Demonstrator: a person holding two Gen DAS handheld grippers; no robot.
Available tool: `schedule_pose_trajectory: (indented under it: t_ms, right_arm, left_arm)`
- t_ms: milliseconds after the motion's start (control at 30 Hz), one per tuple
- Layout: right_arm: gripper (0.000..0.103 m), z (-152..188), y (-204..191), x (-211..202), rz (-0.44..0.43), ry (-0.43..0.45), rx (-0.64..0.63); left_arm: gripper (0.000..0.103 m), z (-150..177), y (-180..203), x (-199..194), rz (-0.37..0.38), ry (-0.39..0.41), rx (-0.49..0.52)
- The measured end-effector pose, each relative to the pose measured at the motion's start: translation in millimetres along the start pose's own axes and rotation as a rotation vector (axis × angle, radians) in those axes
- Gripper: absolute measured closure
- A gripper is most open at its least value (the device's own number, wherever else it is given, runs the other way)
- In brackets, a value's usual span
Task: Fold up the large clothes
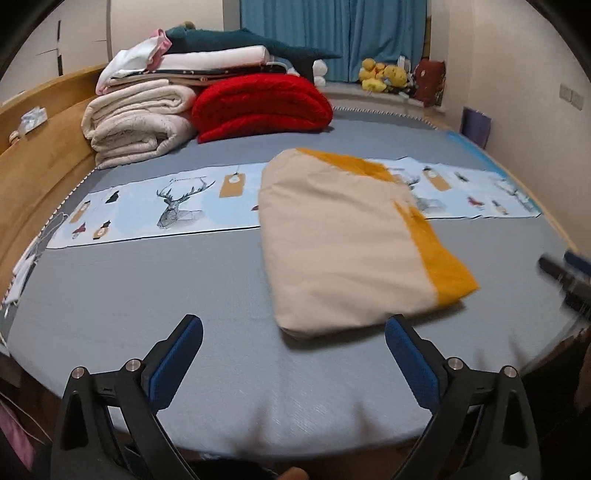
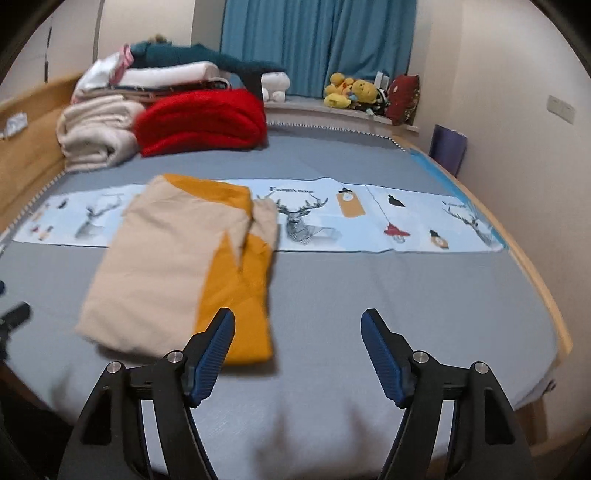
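A folded beige and mustard-yellow garment (image 1: 343, 240) lies flat on the grey bed (image 1: 147, 288), across a printed light-blue cloth strip (image 1: 166, 206). My left gripper (image 1: 293, 332) is open and empty, hovering just in front of the garment's near edge. In the right wrist view the garment (image 2: 166, 273) lies ahead to the left on the bed (image 2: 406, 295). My right gripper (image 2: 297, 326) is open and empty, its left finger over the garment's yellow near corner. The right gripper also shows blurred at the right edge of the left wrist view (image 1: 569, 277).
A stack of folded cream quilts and clothes (image 1: 140, 110) and a red blanket (image 1: 258, 107) sit at the bed's far left. A wooden headboard (image 1: 40, 147) runs along the left. Plush toys (image 1: 384, 75) sit on the window ledge by blue curtains (image 1: 332, 33).
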State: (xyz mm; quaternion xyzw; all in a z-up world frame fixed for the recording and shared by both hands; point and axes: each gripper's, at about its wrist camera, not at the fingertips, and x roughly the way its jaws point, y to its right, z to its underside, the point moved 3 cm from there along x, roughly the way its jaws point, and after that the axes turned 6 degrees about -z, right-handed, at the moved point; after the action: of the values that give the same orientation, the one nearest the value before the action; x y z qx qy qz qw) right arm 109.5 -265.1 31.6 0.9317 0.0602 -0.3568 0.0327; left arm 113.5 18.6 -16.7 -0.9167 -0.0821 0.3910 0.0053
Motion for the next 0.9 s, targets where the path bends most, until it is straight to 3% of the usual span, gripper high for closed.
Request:
schedule_pose_trajectory:
  t_ms: [200,300,667,900]
  right_arm:
    - [0.018,30.1,-24.3,-43.2,-0.017,0.027,0.051]
    - [0.015,43.6,-29.7,-52.8,-0.044,0.008,0.062]
    - [0.015,54.4,-50.5,-41.9,-0.087,-0.035,0.035]
    - [0.015,53.5,-65.3,-40.4,-0.091,-0.014,-0.022]
  left_arm:
    - [0.005,20.6,13.0,-37.7,-0.002,0.033,-0.052]
    - [0.003,31.6,15.0,-44.4,0.005,0.006,-0.080]
    - [0.003,42.1,14.7,-26.8,0.026,-0.061,-0.123]
    - [0.003,44.0,16.8,-26.5,0.033,-0.061,-0.116]
